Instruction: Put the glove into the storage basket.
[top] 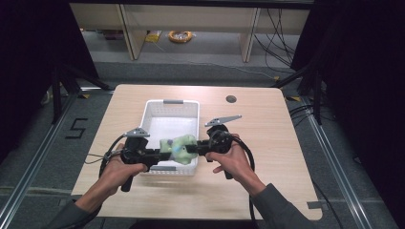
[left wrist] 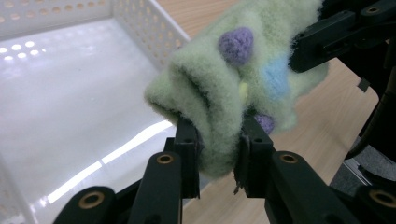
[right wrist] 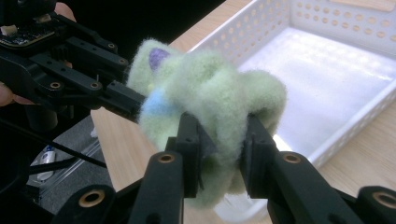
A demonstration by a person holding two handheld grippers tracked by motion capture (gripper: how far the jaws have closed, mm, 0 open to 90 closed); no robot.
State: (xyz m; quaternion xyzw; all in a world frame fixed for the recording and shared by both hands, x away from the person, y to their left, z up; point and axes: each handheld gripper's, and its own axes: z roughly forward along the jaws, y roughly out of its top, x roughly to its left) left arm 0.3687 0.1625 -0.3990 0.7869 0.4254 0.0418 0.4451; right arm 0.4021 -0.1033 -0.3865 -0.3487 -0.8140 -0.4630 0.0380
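Fuzzy green sock (top: 179, 147) pinched by left gripper (top: 160, 153) and right gripper (top: 195, 149), 2 ends clamped, raised above white basket (top: 170, 107), wooden table (top: 267, 129) beneath

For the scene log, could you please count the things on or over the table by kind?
Fuzzy green sock, held by both grippers over the basket's near end: 1
White perforated basket: 1
Handheld grippers, left and right: 2
Total: 4
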